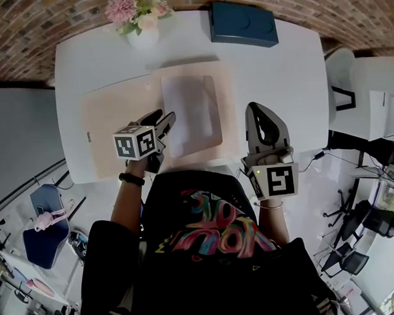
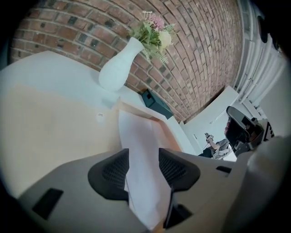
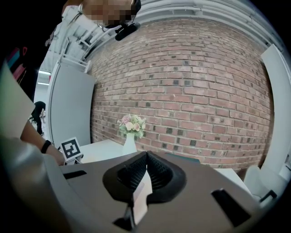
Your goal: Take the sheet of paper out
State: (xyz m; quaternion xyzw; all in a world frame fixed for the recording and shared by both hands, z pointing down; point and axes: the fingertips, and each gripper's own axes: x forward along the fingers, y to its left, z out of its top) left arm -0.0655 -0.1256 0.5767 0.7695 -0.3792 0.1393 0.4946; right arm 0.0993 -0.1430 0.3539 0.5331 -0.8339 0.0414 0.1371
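1. Left claw (image 2: 143, 157): jaws wide apart, nothing pinched. The near end of the sheet of paper (image 1: 190, 112) runs between the two pads (image 2: 111, 173); neither pad looks pressed on it.
2. Right claw (image 1: 254, 108): jaws closed tip to tip, no thing I can name in them. A pale sliver shows behind the tips, can't tell what. It hangs over the bare table (image 1: 284, 73) at 3 o'clock of the sheet, apart from it.
3. Sheet: white, flat, lying on the right half of an open beige folder (image 1: 112, 131) in the middle of the table. The left claw sits at the sheet's 7 o'clock corner.
4. Step, my read: grasp stage. The claw is lined up on the sheet but not closed, and the sheet is not out yet.
5. Next move likely calls for closing on the near edge and catching only the sheet, not the folder leaf under it, then drawing it toward 6 o'clock or lifting it clear. The folder lies loose and may drag along; the right claw could pin it.
6. Containers:
   - Folder: open, one sheet in it as far as I can see, left flap bare.
   - White vase (image 1: 143, 38) at 11 o'clock of the folder: holds pink and cream flowers (image 1: 130, 8).
   - Dark blue case (image 1: 242, 23) at 1 o'clock: closed, contents hidden.
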